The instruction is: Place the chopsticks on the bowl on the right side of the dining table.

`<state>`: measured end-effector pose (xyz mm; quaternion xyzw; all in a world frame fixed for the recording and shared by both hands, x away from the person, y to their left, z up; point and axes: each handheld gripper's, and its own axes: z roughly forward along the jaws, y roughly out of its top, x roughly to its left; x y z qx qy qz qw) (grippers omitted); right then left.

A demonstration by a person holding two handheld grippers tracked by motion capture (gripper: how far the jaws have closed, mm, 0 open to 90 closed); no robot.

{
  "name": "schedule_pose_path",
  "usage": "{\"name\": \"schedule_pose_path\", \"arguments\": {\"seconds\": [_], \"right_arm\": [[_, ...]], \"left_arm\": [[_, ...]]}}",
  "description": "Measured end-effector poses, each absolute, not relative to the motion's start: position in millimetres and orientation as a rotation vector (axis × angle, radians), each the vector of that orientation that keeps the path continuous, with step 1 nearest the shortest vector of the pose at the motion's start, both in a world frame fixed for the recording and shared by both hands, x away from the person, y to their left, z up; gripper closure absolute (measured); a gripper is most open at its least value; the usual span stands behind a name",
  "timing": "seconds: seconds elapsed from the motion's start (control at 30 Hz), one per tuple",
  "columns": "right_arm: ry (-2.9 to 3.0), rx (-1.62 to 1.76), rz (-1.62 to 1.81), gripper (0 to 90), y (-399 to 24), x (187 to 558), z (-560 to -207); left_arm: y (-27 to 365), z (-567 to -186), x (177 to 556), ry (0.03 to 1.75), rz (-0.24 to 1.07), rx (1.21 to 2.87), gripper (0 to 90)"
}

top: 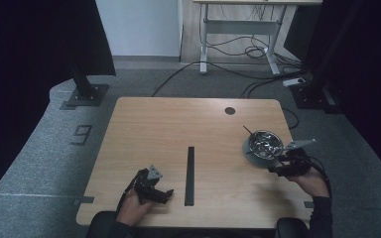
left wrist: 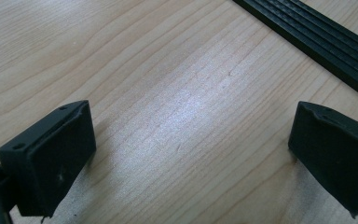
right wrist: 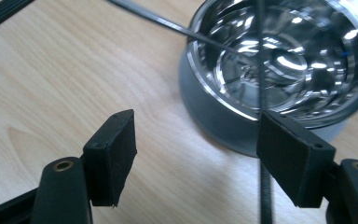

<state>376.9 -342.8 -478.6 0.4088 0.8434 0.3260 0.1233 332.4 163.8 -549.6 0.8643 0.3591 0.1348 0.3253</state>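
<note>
Two black jaws of the right gripper (right wrist: pixel 193 158) are seen nearest the lens in the right gripper view, held wide apart with nothing between them but bare wood. Just ahead of them, and slightly toward the right jaw, a shiny steel bowl (right wrist: pixel 279 60) on a grey base is set on the wooden table (right wrist: pixel 51 84); its near wall is close to the right jaw, though contact cannot be judged. Two thin dark rods (right wrist: pixel 262 70) are laid across the bowl, one running straight back past the inner face of the right jaw, the other slanting off to the upper left; what they are cannot be told. In the high view the right gripper (top: pixel 278 165) is held by a hand (top: pixel 311 182) at the bowl's (top: pixel 263 144) near edge. The left gripper (left wrist: pixel 191 140) is likewise spread open, its jaws hovering low over plain tabletop (left wrist: pixel 121 56), and a black grooved strip (left wrist: pixel 321 42) is seen ahead of its right jaw. From above, that strip (top: pixel 190 175) lies between the two grippers, with the left gripper (top: pixel 164 194) just beside it, gripped by the other hand (top: pixel 131 208).
</note>
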Motion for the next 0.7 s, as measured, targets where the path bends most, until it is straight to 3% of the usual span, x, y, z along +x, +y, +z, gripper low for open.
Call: {"name": "schedule_pose_path", "arguments": {"seconds": [0.7], "right_arm": [[2.42,1.304,0.892,28.2,-358.7,380.1,-486.7]], "left_arm": [[163.8,-549.7,332.4,0.941,0.353,2.266,0.3]]}}
